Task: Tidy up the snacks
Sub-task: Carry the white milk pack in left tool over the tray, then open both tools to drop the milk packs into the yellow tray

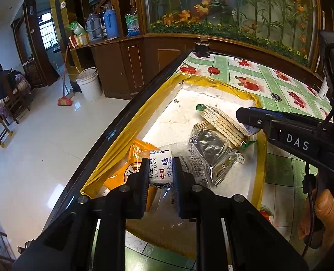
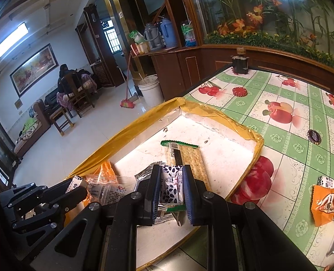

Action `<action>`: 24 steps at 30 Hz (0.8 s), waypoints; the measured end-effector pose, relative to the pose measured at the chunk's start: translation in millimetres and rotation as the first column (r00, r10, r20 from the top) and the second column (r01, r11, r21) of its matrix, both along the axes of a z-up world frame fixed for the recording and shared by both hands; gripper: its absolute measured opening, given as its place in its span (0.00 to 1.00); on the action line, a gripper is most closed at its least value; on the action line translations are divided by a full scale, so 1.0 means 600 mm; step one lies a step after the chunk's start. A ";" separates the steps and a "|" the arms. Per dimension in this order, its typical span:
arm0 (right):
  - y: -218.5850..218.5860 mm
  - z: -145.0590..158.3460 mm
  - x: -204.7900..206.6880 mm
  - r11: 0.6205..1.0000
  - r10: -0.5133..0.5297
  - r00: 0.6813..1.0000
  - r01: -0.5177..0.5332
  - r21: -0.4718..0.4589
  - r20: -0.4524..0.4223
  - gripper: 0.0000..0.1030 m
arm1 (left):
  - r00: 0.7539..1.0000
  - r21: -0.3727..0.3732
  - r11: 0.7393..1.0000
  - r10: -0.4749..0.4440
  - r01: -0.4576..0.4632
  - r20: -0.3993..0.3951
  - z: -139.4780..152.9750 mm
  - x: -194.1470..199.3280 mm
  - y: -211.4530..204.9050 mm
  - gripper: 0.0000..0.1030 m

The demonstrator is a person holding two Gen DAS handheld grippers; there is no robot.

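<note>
My left gripper (image 1: pixel 160 164) is shut on a small white candy with blue print (image 1: pixel 161 167), held over the near left part of a gold-rimmed white tray (image 1: pixel 260 149). In the tray lie a green-ended cracker pack (image 1: pixel 223 124), a silver packet (image 1: pixel 214 153), a clear-wrapped snack (image 1: pixel 194 164) and an orange packet (image 1: pixel 134 155). My right gripper (image 2: pixel 171 171) is shut on a second white candy with blue leaf print (image 2: pixel 171 187), above the cracker pack (image 2: pixel 189 155). The left gripper (image 2: pixel 76 187) shows at the lower left of the right wrist view.
On the green fruit-print tablecloth (image 2: pixel 291 117) right of the tray lie an orange packet (image 2: pixel 329 203), a small candy (image 2: pixel 324 181), a red cap (image 2: pixel 240 91) and a dark cap (image 2: pixel 314 136). A black jar (image 2: pixel 240 64) stands at the far corner. The table edge (image 1: pixel 112 133) drops to the floor on the left.
</note>
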State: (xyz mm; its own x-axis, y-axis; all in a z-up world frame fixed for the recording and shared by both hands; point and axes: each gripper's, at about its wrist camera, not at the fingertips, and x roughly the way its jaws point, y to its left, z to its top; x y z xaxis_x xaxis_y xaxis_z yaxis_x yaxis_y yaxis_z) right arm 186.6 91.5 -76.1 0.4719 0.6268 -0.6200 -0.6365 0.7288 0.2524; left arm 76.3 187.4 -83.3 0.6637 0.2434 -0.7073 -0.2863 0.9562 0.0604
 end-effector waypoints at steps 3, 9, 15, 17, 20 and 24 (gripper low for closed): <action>0.003 -0.003 0.003 1.000 0.000 1.000 0.000 -0.003 0.000 0.19 | 1.000 0.000 1.000 0.000 0.000 0.000 0.000 0.000 0.000 0.16; 0.004 -0.002 0.002 1.000 0.000 1.000 0.000 -0.005 0.000 0.19 | 1.000 -0.001 1.000 0.001 -0.001 -0.002 -0.003 0.001 0.002 0.16; 0.005 -0.001 0.002 1.000 -0.001 1.000 0.000 -0.006 0.000 0.19 | 1.000 -0.003 1.000 0.001 -0.001 -0.001 -0.003 0.000 0.002 0.16; 0.005 -0.001 0.003 1.000 0.001 1.000 -0.001 -0.006 0.000 0.19 | 1.000 -0.001 1.000 0.002 -0.002 -0.002 -0.004 0.001 0.003 0.16; 0.009 -0.001 0.005 1.000 0.002 1.000 -0.002 -0.008 0.001 0.19 | 1.000 0.001 1.000 0.006 -0.006 -0.008 -0.008 0.003 0.004 0.16; 0.011 -0.003 0.007 1.000 0.001 1.000 -0.001 -0.009 -0.003 0.23 | 1.000 -0.002 1.000 0.009 -0.009 -0.030 -0.012 0.006 0.005 0.24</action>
State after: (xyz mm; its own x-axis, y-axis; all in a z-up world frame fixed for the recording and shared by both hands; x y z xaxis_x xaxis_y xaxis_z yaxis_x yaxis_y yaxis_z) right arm 190.8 98.2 -77.8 0.4695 0.6218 -0.6268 -0.6365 0.7304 0.2478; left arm 80.2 190.5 -90.7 0.6400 0.2481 -0.7272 -0.2933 0.9536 0.0671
